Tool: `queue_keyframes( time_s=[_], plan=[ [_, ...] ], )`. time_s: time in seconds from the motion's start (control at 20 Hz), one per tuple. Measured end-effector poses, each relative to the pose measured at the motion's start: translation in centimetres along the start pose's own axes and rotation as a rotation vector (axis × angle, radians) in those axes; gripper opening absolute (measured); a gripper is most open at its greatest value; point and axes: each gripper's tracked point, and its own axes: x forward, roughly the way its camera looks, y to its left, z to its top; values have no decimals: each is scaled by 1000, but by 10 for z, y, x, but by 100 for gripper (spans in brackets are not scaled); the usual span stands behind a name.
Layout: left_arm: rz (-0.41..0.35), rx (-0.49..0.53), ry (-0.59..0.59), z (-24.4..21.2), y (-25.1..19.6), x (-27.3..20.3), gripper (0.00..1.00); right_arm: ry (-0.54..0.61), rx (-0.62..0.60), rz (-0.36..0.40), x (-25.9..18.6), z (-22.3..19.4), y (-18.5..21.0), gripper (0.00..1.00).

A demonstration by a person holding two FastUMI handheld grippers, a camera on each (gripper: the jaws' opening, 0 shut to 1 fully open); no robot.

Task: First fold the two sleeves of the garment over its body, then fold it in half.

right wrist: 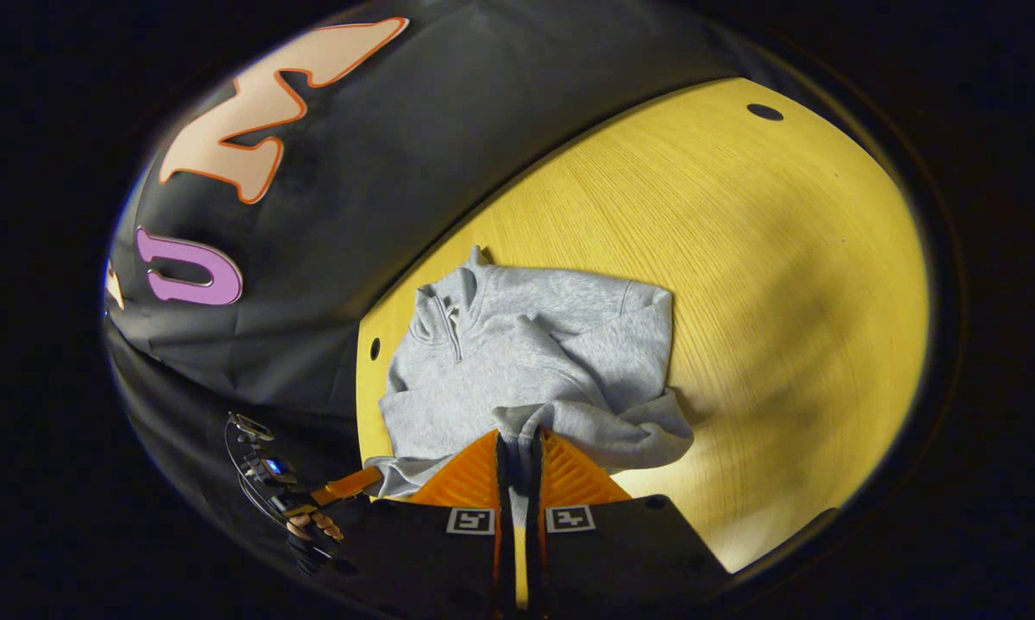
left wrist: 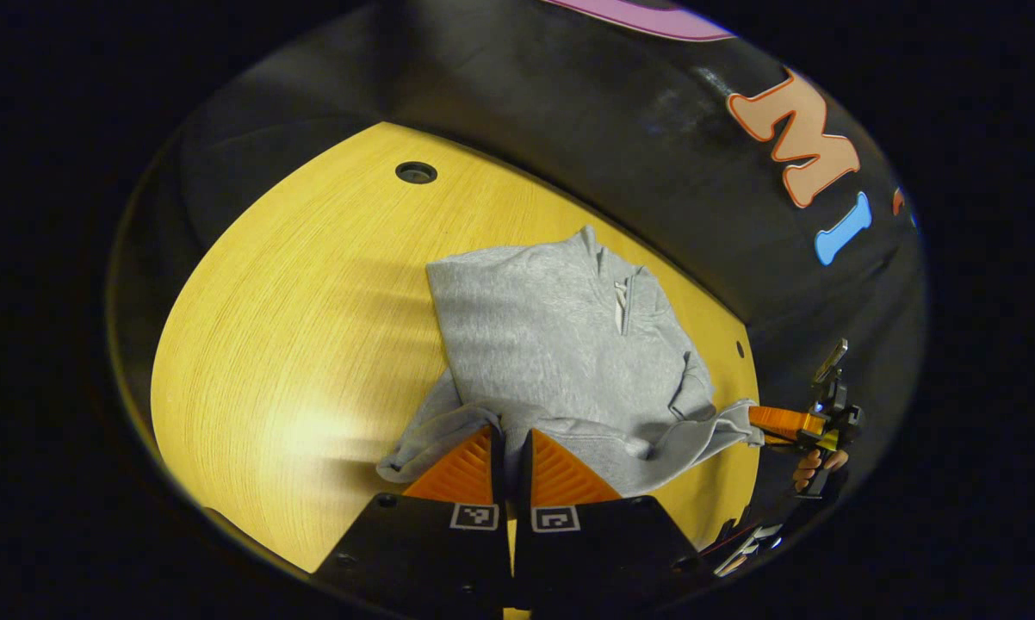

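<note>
1. Holding a grey zip-neck garment (left wrist: 560, 344) by its lower hem with both grippers; it lies on the yellow wooden desk (left wrist: 294, 327), collar toward the far edge by the black booth wall (left wrist: 586, 112).
2. In the left gripper view, my left gripper (left wrist: 511, 443) has its fingers nearly closed, with a fold of grey hem pinched between them. The cloth bunches over the tips and hangs off to one side as a loose flap.
3. In the right gripper view, my right gripper (right wrist: 517, 448) is likewise almost closed, with a thin strip of hem caught in the narrow gap between its fingers.
4. Both sleeves look laid in over the body; one crosses the chest diagonally in the right gripper view.
5. The garment sits close to the far edge of the desk, near a small dark hole (right wrist: 374, 348) in the top. A larger round grommet (left wrist: 416, 172) lies well apart, toward a far corner.
6. The left gripper view also shows the other gripper at the desk's edge, touching the hem corner, with a hand (left wrist: 814, 465) on its handle.
</note>
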Motion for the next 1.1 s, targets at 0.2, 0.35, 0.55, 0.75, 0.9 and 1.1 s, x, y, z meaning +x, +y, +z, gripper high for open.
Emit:
queue_keyframes(
  time_s=[0.2,0.35,0.55,0.75,0.9,1.1],
  plan=[
    [12,-27,55,2,7,19,5,29,105,-19,28,8,-8,13],
    [31,-29,49,12,12,26,17,9,158,-22,39,19,-10,23],
    [68,2,29,22,16,31,30,-34,145,3,45,32,1,33],
    [143,52,-72,45,20,27,93,-146,65,-33,35,53,1,99],
    [213,89,-215,74,22,10,96,-262,-48,-67,12,70,-3,98],
    [286,143,-404,101,7,-27,96,-399,-193,-49,-38,82,8,93]
  ],
)
